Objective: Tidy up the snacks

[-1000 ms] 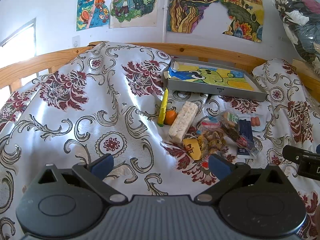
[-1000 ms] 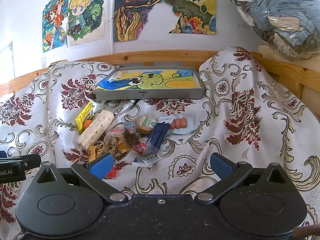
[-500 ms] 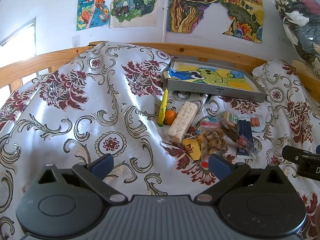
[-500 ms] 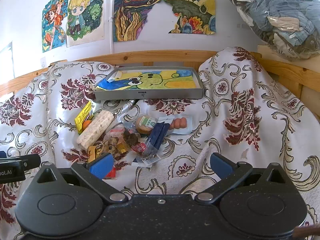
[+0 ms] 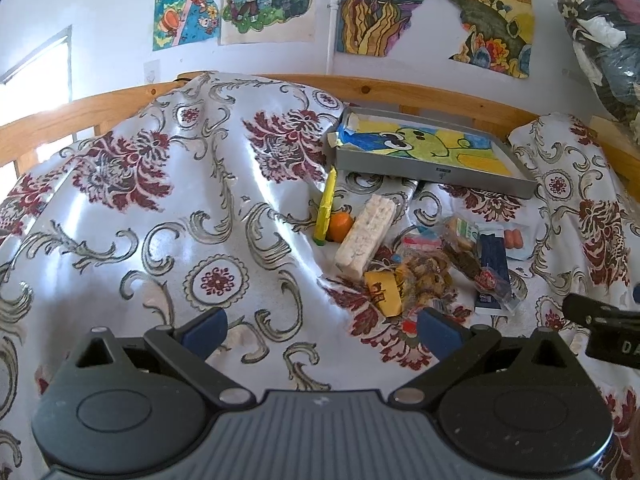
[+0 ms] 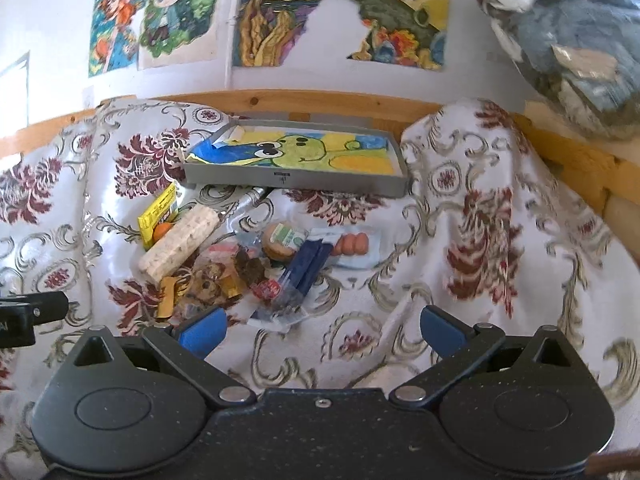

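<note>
A heap of snacks lies on the patterned cloth: a pale rice-cake bar [image 5: 366,236] [image 6: 179,243], a yellow pack [image 5: 326,202] [image 6: 158,214], an orange fruit [image 5: 340,226], a dark blue packet [image 5: 493,268] [image 6: 306,270], a round biscuit pack [image 6: 283,239] and a sausage pack [image 6: 352,244]. Behind the heap sits a grey tray [image 5: 430,168] [image 6: 294,178] lined with a cartoon drawing. My left gripper [image 5: 320,326] is open, low over the cloth, left of the heap. My right gripper [image 6: 320,326] is open, near the heap's right front, holding nothing.
A wooden rail [image 5: 400,90] runs behind the cloth, with posters [image 6: 280,12] on the wall above it. A plastic bag of clothes [image 6: 560,32] hangs at the upper right. The cloth is bunched in folds left [image 5: 140,184] and right [image 6: 480,200] of the snacks.
The right wrist view has shifted slightly, with some blur at its right side. The left gripper and the snacks have not moved.
</note>
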Demonstrator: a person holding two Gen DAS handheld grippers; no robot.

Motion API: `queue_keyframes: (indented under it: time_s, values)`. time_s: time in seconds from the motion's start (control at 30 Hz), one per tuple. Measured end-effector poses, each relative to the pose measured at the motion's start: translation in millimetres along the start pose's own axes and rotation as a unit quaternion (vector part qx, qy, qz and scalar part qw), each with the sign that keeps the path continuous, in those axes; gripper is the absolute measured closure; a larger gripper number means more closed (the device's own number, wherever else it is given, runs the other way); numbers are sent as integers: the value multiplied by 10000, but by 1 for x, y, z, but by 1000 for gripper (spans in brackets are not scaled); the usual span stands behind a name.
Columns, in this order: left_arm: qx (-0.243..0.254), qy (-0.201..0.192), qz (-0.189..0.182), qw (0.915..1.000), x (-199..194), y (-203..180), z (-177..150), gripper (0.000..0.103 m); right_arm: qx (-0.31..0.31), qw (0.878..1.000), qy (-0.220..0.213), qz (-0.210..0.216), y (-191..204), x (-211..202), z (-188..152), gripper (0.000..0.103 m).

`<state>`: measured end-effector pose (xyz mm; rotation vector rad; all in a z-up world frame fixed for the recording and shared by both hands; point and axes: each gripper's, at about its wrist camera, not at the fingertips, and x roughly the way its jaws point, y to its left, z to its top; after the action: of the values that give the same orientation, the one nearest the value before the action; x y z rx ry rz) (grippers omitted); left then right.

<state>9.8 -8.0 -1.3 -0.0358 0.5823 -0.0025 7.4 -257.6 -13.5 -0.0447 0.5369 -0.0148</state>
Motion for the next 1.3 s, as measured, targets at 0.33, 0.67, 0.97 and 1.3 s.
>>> queue_keyframes:
  time_s: [0.33,0.67,0.97,1.3]
  values:
    - [362,198,-158,9990,24,-11,32,1,-820,9962,-127,248,4,16,17,1]
    - [707,337,-175,9968,54,-22,60,0,-1034,9930,-410,388,-11,38,34,1]
    - [777,625,-175,9949,79,-21,70,0,-717,9956,-465,388,-25,69,38,1]
    - [904,695,-376,9928,99,-16,70,0,-722,9922,-544,857,-19,98,36,1]
